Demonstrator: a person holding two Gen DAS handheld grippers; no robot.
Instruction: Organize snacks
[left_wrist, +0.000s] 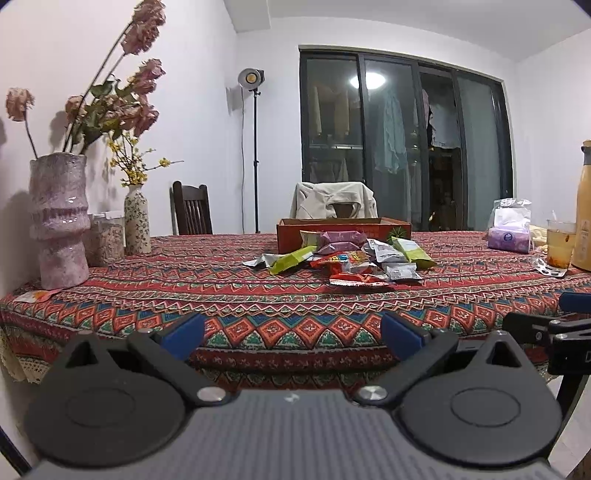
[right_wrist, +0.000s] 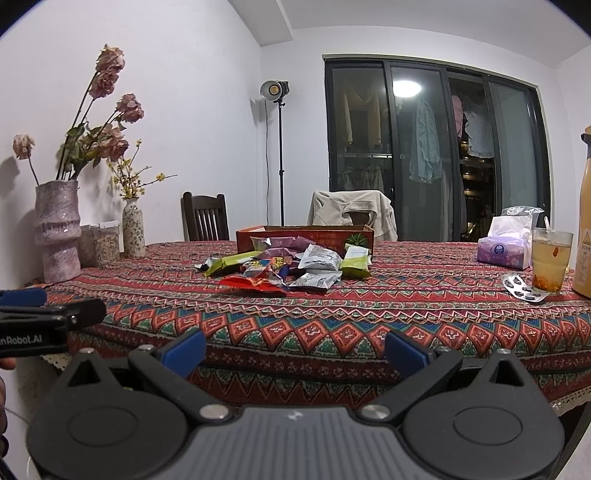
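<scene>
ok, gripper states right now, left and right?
Left gripper: open, holding nothing.
Right gripper: open, holding nothing.

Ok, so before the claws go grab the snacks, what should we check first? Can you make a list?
1. Left claw open and holding nothing: ok.
2. Right claw open and holding nothing: ok.
3. Pile of colourful foil snack packets in plain sight on the patterned red tablecloth: ok.
4. Shallow orange cardboard box behind the pile is open on top: ok. Room inside it: cannot tell.
5. Clear glass of amber drink stands upright, well off to the right of the pile: ok.
6. Claws close enough to grab: not ok, both sit back at the table's near edge.
</scene>
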